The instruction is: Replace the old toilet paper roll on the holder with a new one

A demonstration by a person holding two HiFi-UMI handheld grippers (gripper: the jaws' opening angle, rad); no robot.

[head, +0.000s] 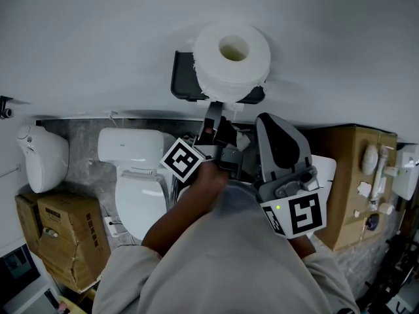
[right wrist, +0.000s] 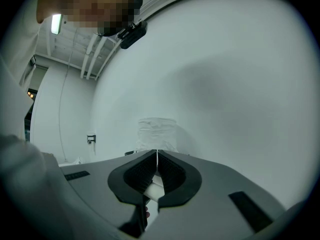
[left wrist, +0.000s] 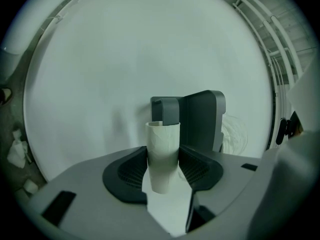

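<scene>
A full white toilet paper roll rests on top of the dark wall-mounted holder; the right gripper view shows this roll straight ahead. My left gripper reaches in just under the holder. In its own view the left gripper has both pads against an upright bare cardboard tube, and the holder's grey arm stands right behind it. My right gripper hangs to the right, below the roll. Its jaws are shut with nothing between them.
A white toilet stands below left of the holder, with a white fixture and cardboard boxes further left. A brown box bearing small white items sits at the right. The white wall fills the background.
</scene>
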